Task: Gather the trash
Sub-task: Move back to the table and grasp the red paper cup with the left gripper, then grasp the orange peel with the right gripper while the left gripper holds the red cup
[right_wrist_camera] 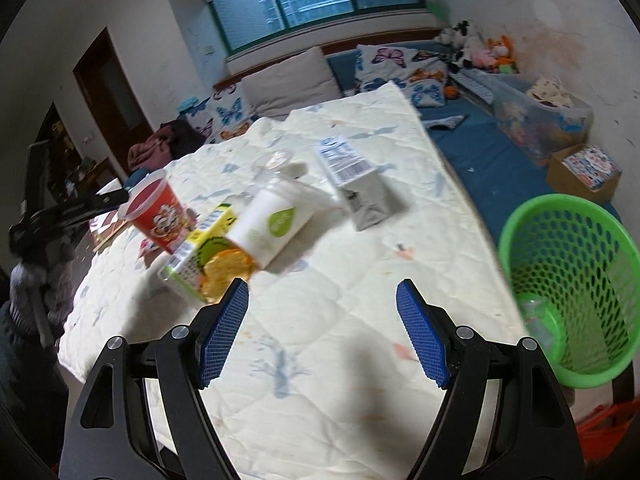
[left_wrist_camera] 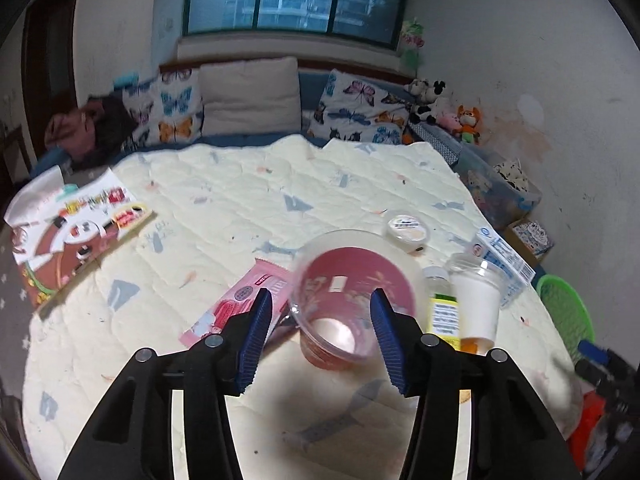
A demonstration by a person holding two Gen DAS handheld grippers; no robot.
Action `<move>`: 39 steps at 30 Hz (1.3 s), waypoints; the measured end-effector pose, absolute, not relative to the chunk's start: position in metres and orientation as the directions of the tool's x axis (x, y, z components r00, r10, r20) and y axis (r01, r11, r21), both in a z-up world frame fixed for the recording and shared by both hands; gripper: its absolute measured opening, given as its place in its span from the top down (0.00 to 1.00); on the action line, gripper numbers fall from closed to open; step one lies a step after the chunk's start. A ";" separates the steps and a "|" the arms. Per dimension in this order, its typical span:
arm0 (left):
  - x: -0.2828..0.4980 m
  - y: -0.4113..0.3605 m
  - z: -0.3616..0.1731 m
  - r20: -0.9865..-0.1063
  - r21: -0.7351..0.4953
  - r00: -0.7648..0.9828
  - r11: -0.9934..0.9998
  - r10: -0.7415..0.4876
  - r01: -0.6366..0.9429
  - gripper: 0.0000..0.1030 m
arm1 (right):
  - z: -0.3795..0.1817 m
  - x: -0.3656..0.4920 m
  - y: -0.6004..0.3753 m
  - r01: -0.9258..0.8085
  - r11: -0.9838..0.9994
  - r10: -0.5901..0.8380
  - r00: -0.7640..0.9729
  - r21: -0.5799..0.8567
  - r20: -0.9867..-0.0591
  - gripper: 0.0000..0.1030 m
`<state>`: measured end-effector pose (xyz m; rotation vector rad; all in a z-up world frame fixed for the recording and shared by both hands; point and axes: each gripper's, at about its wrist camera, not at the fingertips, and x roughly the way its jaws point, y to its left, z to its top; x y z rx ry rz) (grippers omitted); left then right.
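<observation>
Your left gripper (left_wrist_camera: pixel 318 306) jaws stand part open around the red cup (left_wrist_camera: pixel 352 300), pads not pressing. It tilts on the bed, mouth toward you. Right gripper (right_wrist_camera: pixel 322 296) gapes empty, farther off.

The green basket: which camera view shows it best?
The right wrist view: the green basket shows almost whole beside the bed, mesh wall and inside visible. The left wrist view catches only part of it at the right edge.
</observation>
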<state>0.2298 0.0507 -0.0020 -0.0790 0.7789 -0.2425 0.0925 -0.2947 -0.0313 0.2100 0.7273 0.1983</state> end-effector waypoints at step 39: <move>0.264 0.053 -0.032 -0.760 -0.176 0.587 0.958 -0.280 0.228 0.90 | -0.098 0.177 -0.182 -0.176 0.925 0.375 0.566 0.337 -0.734 0.46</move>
